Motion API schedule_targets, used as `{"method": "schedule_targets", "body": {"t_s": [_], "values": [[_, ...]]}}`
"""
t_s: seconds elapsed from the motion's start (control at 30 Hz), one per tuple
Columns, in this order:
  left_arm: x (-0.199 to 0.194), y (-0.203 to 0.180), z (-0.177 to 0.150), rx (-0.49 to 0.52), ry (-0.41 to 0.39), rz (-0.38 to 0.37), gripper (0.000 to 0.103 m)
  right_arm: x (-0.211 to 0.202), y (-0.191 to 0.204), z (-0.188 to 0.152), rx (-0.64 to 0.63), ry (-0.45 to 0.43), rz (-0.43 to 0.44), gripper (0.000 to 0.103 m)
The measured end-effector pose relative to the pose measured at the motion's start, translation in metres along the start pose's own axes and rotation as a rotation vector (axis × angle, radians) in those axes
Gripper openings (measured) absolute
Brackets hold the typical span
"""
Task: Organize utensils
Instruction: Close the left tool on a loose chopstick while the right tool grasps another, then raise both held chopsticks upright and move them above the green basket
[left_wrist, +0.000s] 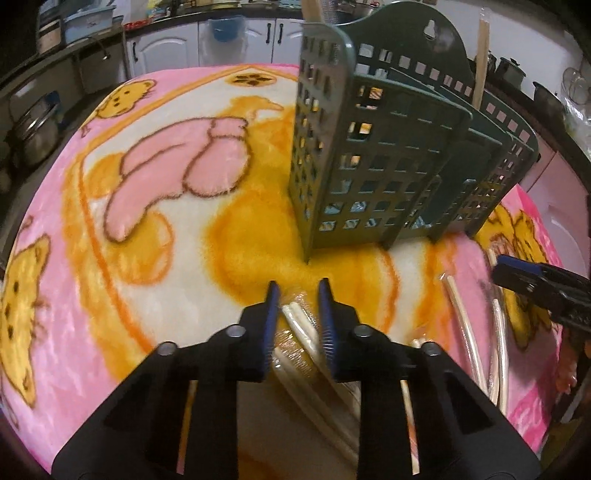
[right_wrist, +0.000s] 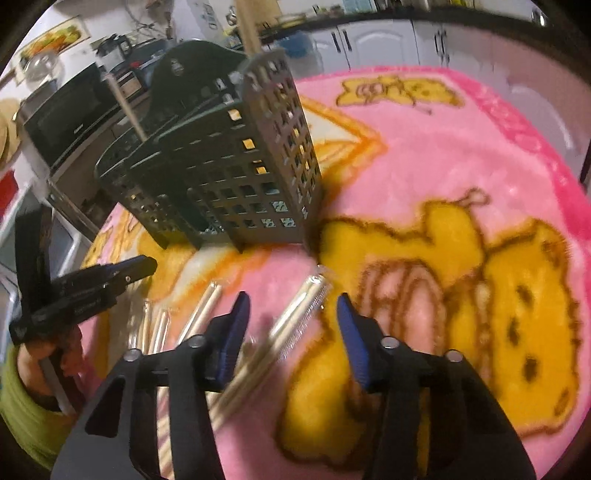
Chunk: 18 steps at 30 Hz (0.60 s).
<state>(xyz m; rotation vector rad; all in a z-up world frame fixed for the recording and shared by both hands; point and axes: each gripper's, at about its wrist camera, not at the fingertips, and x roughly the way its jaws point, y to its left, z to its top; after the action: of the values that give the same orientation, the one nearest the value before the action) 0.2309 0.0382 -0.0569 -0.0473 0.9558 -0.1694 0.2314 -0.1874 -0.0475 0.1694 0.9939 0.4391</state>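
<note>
Dark green holder (left_wrist: 388, 155), pink-and-orange cartoon blanket (left_wrist: 155, 177)

Both wrist views look steeply down, close over the blanket (left_wrist: 147, 258); both share the green caddy (left_wrist: 373, 155), though the right view is blurred.

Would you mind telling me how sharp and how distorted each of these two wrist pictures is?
Left wrist view: fairly sharp on the dark green perforated plastic utensil holder, with the fisheye bulging the pink and yellow cartoon blanket and black corners. Right wrist view: softer, with the clear-wrapped pale chopsticks smeared by motion blur, and the same curved edges.
</note>
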Motion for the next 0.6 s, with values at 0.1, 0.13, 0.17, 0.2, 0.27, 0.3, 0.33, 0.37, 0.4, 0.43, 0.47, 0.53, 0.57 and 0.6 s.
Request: {"method": "schedule_targets", "body": {"t_s": [0.1,0.13,0.17,0.2,0.27,0.3,0.33,0.37,0.4,0.43,0.47,0.53,0.57,0.6], "values": [[-0.001,-0.005,0.002,0.004,-0.005,-0.010,0.008,0.005,-0.003,0.006,0.020,0.006,-0.002,0.030],[-0.001,-0.006,0.002,0.003,-0.009,-0.016,0.006,0.007,-0.004,0.008,0.027,0.006,-0.002,0.028],[-0.002,-0.007,0.003,0.003,-0.011,-0.021,0.005,0.008,-0.005,0.009,0.032,0.008,-0.004,0.022],[-0.003,-0.008,0.003,0.002,-0.015,-0.026,0.005,0.009,-0.006,0.010,0.034,0.009,-0.010,0.018],[-0.006,-0.009,0.005,-0.001,-0.025,-0.037,0.005,0.008,-0.006,0.012,0.025,0.000,-0.013,0.012],[-0.008,-0.011,0.005,-0.002,-0.031,-0.041,0.005,0.007,-0.007,0.012,0.026,-0.006,-0.012,0.008],[-0.010,-0.011,0.006,-0.004,-0.039,-0.045,0.004,0.006,-0.008,0.012,0.029,-0.011,-0.008,0.008],[-0.013,-0.011,0.007,-0.007,-0.046,-0.049,0.004,0.003,-0.008,0.011,0.031,-0.021,-0.004,0.007],[-0.016,-0.012,0.008,-0.010,-0.054,-0.054,0.004,0.001,-0.009,0.011,0.031,-0.030,-0.004,0.007],[-0.020,-0.013,0.009,-0.012,-0.063,-0.060,0.004,-0.001,-0.008,0.011,0.030,-0.037,-0.002,0.007],[-0.024,-0.014,0.010,-0.014,-0.073,-0.065,0.004,-0.003,-0.009,0.012,0.031,-0.045,0.004,0.007],[-0.033,-0.015,0.013,-0.015,-0.098,-0.076,0.003,-0.013,-0.009,0.011,0.038,-0.070,0.032,0.007],[-0.038,-0.016,0.014,-0.014,-0.108,-0.081,0.003,-0.016,-0.008,0.011,0.037,-0.079,0.043,0.007],[-0.041,-0.016,0.015,-0.013,-0.118,-0.084,0.003,-0.022,-0.006,0.012,0.030,-0.092,0.056,0.007]]}}
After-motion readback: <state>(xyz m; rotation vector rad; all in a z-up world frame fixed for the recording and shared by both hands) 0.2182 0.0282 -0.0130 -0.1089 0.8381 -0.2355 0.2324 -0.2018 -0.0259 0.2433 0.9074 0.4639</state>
